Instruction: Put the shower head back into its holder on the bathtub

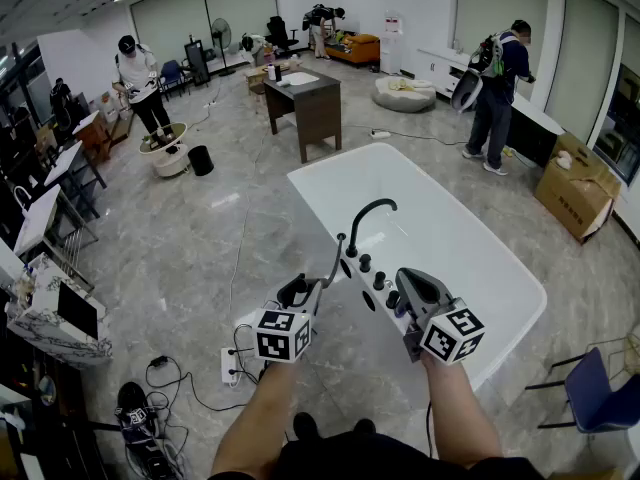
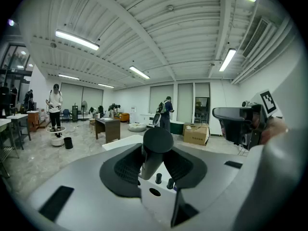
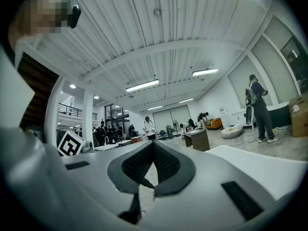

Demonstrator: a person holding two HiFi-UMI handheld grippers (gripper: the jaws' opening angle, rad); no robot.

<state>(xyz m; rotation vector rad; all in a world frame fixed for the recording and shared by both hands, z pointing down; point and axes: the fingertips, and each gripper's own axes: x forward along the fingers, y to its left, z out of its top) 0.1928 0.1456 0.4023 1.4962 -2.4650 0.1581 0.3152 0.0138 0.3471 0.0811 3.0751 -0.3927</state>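
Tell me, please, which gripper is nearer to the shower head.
Left: the left gripper clamps the shower head; the right gripper hovers apart, beside the tub's knobs.

I have open room over the bathtub's (image 1: pixel 470 233) basin; along its near rim the curved faucet (image 1: pixel 372 205) and the row of knobs (image 1: pixel 379 279) stand in my way.

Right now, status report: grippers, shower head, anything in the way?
Left gripper shut on shower head, held upright. Right gripper shut, empty. Shower head at bathtub rim by the knobs, seating unclear. Nothing seen in the way.
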